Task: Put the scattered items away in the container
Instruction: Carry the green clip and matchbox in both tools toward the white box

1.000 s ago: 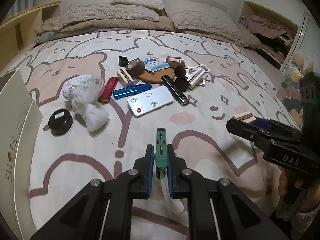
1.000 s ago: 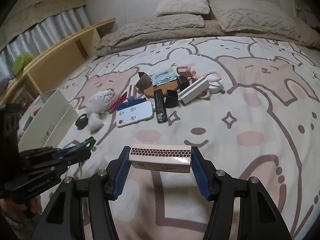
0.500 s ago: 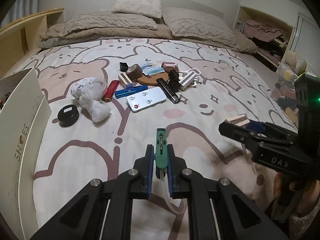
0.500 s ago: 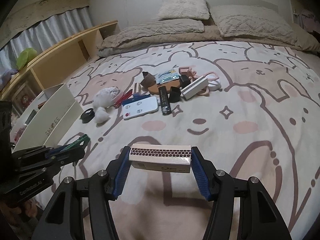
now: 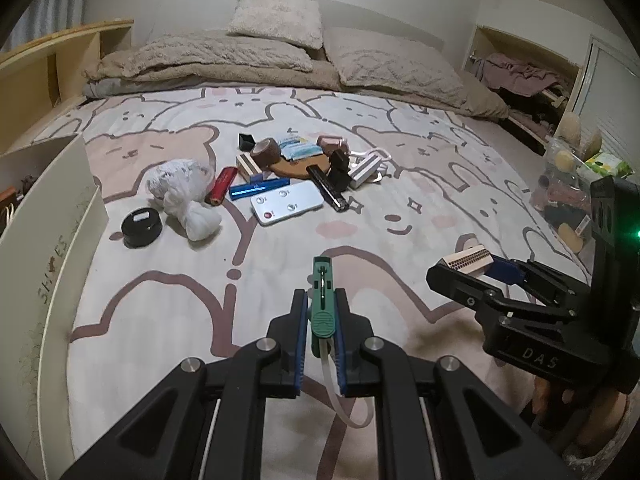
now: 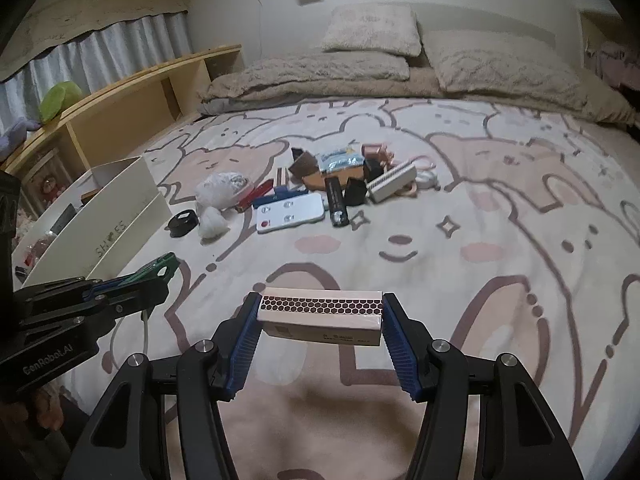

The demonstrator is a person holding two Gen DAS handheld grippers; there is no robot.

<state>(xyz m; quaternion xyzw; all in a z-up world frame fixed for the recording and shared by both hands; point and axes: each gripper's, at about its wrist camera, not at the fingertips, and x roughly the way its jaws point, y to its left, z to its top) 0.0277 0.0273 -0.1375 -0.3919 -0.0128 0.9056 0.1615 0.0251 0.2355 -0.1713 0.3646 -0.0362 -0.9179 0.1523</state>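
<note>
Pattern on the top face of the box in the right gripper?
Dark honeycomb grid on the matchbox, clearest in the right wrist view.

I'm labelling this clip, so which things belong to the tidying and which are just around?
Part of the job:
- matchbox, held
- green clip, held
- white remote
- black round tin
- white box container

Just around:
- pillows
- wooden shelf

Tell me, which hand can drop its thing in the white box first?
Probably the left. The left gripper, shut on a green clip, is right beside the white box. The right gripper, shut on a matchbox, is farther from it.
</note>
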